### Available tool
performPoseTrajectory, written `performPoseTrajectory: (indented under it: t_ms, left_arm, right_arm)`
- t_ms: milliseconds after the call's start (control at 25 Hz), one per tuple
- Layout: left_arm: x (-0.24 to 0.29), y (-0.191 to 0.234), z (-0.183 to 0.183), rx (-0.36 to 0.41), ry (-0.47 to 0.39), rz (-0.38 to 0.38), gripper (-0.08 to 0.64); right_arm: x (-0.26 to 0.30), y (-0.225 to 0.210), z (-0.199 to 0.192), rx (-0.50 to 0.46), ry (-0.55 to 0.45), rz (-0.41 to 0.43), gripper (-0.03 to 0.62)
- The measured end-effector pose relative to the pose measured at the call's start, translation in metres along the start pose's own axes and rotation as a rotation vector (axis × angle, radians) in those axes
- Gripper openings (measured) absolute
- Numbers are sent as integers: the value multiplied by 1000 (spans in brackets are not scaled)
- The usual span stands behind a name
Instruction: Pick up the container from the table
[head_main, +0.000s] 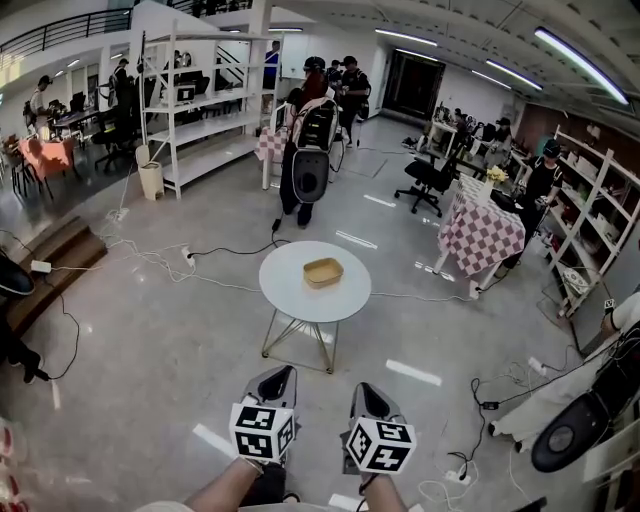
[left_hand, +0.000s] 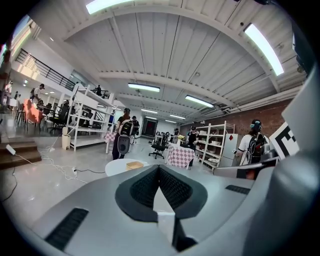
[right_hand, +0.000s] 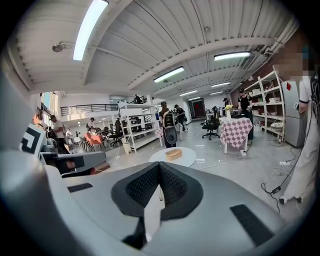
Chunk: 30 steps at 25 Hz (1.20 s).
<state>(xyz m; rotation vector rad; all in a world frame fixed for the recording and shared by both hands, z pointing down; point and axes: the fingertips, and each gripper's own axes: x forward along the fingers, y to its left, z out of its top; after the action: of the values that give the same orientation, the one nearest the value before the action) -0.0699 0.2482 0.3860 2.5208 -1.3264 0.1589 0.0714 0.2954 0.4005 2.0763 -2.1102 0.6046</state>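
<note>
You are standing well apart from the desk (head_main: 290, 292). The container (head_main: 323, 272) is sitting on top of it, a little right of the middle, out of reach of both grippers.

Risks from here:
- **Cables:** cables (head_main: 215, 252) are lying across the floor (head_main: 150, 340) left of the desk and more are trailing at the right. Walking in without looking is risking a snag or a trip.
- **Desk:** it is resting on thin wire legs, so bumping its rim with a gripper is likely rocking it and sliding the container.
- **Closed jaws:** the container is looking shallow and light, with a low wall. Coming in with the jaws closed is likely pushing it away instead of gripping it, so you are needing to open first.
- **Thin rim:** pinching only the rim is risking a tilt or a slip on the lift.

Jaws:
- **Left gripper** (head_main: 284, 373): it is showing its jaws closed tip to tip, with nothing between them, touching nothing.
- **Right gripper** (head_main: 363, 390): it is doing the same, jaws fully together and empty, hanging in the air over the floor.

Both are pointing toward the desk, side by side, near each other but apart.
</note>
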Motion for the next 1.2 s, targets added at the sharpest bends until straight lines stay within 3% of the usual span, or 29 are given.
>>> performPoseTrajectory:
  t_ms: [320, 1200]
  left_arm:
    - [34, 16, 5, -15, 0, -15, 17]
    - [153, 91, 45, -15, -5, 1, 17]
  right_arm:
    - [33, -11, 11, -9, 8, -28, 25]
    - [171, -15, 64, -29, 1, -4, 25]
